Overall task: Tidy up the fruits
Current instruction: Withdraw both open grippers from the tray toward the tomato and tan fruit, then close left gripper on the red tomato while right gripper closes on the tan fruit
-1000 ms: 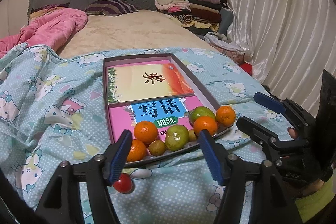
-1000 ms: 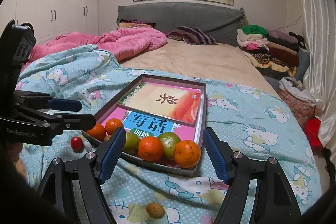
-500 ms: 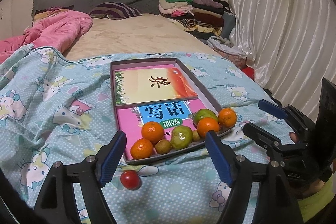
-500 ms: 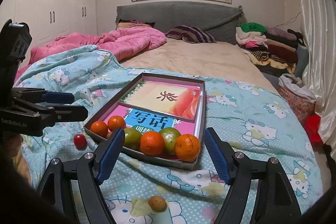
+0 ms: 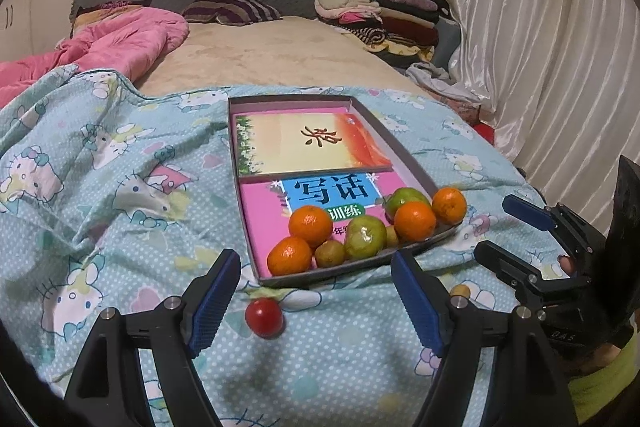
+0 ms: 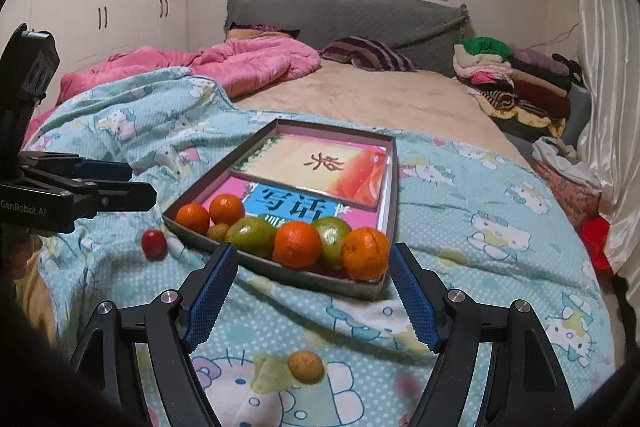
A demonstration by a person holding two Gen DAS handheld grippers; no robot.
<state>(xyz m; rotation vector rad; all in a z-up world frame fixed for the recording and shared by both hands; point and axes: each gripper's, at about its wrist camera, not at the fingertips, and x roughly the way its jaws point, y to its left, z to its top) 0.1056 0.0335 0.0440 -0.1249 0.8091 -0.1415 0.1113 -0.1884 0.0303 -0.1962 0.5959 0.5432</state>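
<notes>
Now the left claw (image 5: 314, 297) stands open above the bed, and nothing is between its blue pads (image 5: 214, 295). Its jaws have just been opening. On the blanket (image 5: 100, 195) just in front of it, between the two fingers in the left wrist view, lies a small red fruit (image 5: 264, 317), apart from both pads. The right claw (image 6: 312, 297) is open too and holds nothing. A small brown round fruit (image 6: 305, 365) lies on the blanket close below it, between its fingers in the right wrist view, touching neither.

Beyond both claws is a shallow cardboard box (image 5: 404, 151) on the blanket. At its near end the fruits are gathered: four orange mandarins, for example one (image 5: 311, 225) at the left and one (image 6: 366, 253) at the right corner, two green citrus fruits (image 5: 365, 237), and small brownish fruits (image 5: 329, 253) among them. They touch each other along the near wall of the box. Two children's books lie flat in the box: a pink one (image 5: 320, 187) under the fruits and a yellow-orange one (image 5: 304, 143) partly over it at the far end.

The red fruit lies outside the box, just beside its near left corner. In the left wrist view another small yellowish fruit (image 5: 460, 291) shows on the blanket near the right claw.

Farther away are a pink quilt (image 6: 240, 63), a striped pillow (image 6: 366, 54), a pile of folded clothes (image 6: 516, 75) and a white curtain (image 5: 540, 27).
</notes>
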